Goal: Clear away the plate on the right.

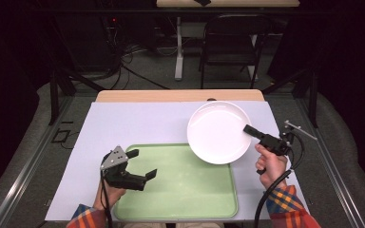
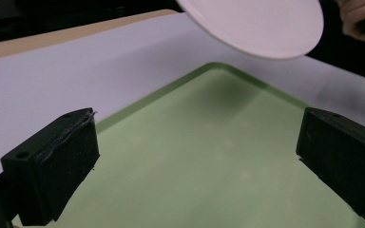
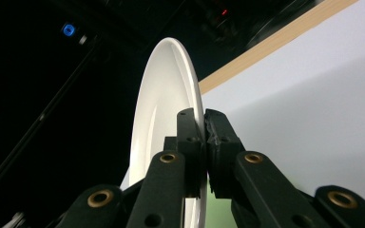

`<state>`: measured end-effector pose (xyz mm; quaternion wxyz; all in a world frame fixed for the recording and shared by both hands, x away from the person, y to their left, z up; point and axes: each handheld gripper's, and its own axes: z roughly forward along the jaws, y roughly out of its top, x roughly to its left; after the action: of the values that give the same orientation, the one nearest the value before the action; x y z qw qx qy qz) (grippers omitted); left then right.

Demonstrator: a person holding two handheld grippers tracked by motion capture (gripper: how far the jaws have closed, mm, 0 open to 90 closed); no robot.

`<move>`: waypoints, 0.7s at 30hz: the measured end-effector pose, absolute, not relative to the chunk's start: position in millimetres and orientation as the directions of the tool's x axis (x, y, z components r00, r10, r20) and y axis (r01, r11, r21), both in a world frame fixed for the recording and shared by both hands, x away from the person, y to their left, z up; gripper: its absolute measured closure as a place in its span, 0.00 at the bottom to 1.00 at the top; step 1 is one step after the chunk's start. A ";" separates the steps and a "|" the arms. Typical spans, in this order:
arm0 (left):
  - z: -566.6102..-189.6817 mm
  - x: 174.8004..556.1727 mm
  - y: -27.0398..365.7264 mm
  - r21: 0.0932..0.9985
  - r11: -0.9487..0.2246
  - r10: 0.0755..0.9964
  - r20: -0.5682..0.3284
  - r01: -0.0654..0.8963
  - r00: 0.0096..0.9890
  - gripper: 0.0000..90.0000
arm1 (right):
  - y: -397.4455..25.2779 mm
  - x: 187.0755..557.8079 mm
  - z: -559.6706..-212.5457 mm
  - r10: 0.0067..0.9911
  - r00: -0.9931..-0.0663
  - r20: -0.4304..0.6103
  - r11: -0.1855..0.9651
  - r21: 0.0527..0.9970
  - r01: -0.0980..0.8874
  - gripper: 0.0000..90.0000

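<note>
One round, glossy white plate (image 1: pixel 218 132), smooth and shallow, is clamped by its rim between the jaws of the right gripper (image 1: pixel 248 129), held clear above the far right corner of one matte green rectangular tray (image 1: pixel 180 190). The left gripper (image 1: pixel 141 164) hovers over the tray, jaws spread wide, grasping nothing.

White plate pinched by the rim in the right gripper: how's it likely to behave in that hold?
The white plate looks stiff: it keeps its shape held by one edge. Its glossy surface suggests it may slip or pivot between the right gripper jaws, shut on the thin rim only. Probably breakable if dropped onto the green tray.
</note>
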<state>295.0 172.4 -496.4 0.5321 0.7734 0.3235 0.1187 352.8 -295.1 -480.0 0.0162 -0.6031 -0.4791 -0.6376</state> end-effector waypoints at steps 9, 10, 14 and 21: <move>-509.8 309.6 137.8 0.834 -0.127 0.556 -0.388 0.537 0.735 0.04 | -245.8 346.2 -478.7 0.501 -0.368 0.783 -0.440 0.597 0.671 0.95; -511.3 310.2 138.0 0.830 -0.115 0.547 -0.405 0.545 0.733 0.08 | -242.0 345.4 -478.9 0.493 -0.369 0.788 -0.437 0.591 0.678 0.95; -512.6 310.0 143.0 0.829 -0.051 0.546 -0.444 0.557 0.711 0.22 | -228.4 343.3 -481.6 0.472 -0.389 0.792 -0.404 0.586 0.703 0.95; -512.6 306.1 151.1 0.846 0.017 0.573 -0.445 0.533 0.688 0.60 | -215.2 342.9 -491.0 0.466 -0.385 0.796 -0.382 0.574 0.724 0.95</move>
<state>306.1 151.1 -512.6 0.5937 0.7010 0.3948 0.0169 342.9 -215.2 -491.0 0.1029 -0.5447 -0.5464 -0.6278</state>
